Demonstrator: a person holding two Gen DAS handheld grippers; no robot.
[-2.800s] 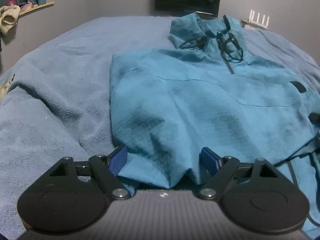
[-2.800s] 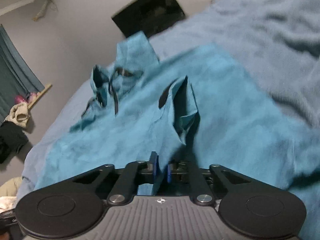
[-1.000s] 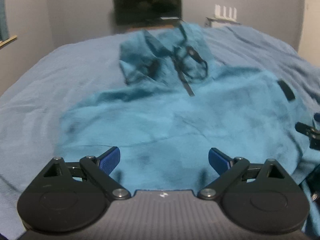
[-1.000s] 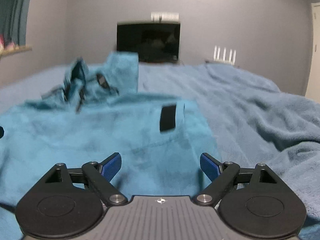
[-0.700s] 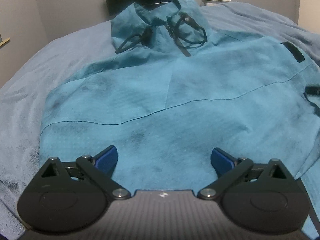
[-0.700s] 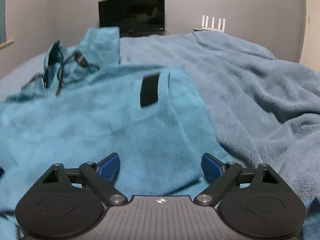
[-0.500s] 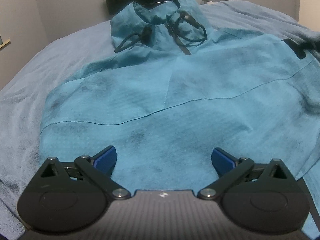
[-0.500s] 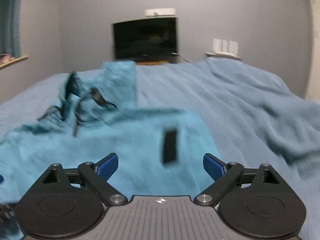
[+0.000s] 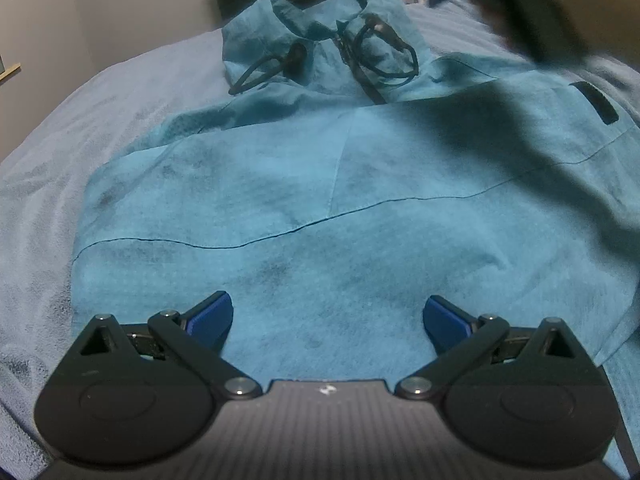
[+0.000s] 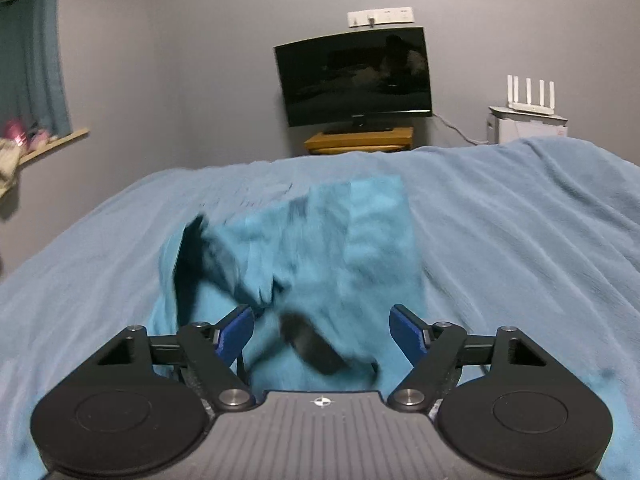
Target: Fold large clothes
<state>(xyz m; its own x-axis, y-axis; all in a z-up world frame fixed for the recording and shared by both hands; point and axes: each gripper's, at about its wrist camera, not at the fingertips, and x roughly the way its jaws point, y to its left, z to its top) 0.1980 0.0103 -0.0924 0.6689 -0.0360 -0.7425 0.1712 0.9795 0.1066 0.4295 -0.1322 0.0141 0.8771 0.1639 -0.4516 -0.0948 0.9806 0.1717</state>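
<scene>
A teal hooded jacket [image 9: 320, 184] lies spread front-up on a blue blanket-covered bed [image 9: 48, 160], its hem nearest the left gripper [image 9: 326, 318], whose blue-padded fingers [image 9: 210, 316] stand wide apart just above the lower front panel and hold nothing. Farther up the garment, a seam crosses the chest, a dark tab [image 9: 596, 102] marks the sleeve side at right, and black drawcords [image 9: 384, 60] loop loosely over the crumpled hood [image 9: 312, 40] at the far end. In the right wrist view the right gripper [image 10: 322, 330] also stands wide open and empty, hovering over the hood end, where the cloth and cords are blurred; whether it touches the fabric cannot be told. Beyond the bed stand a dark television [image 10: 354, 80] on a wooden stand and a white router [image 10: 530, 98] against the grey wall. The risks from here appear to lie in the loose parts: the cords could snag on a finger or be pinched alone, so that the hood slips free during a fold; a shallow bite on the thin fabric could take only the top layer and leave the back behind, skewing the fold; and the soft blanket beneath could be caught along with the jacket and dragged up with it.
</scene>
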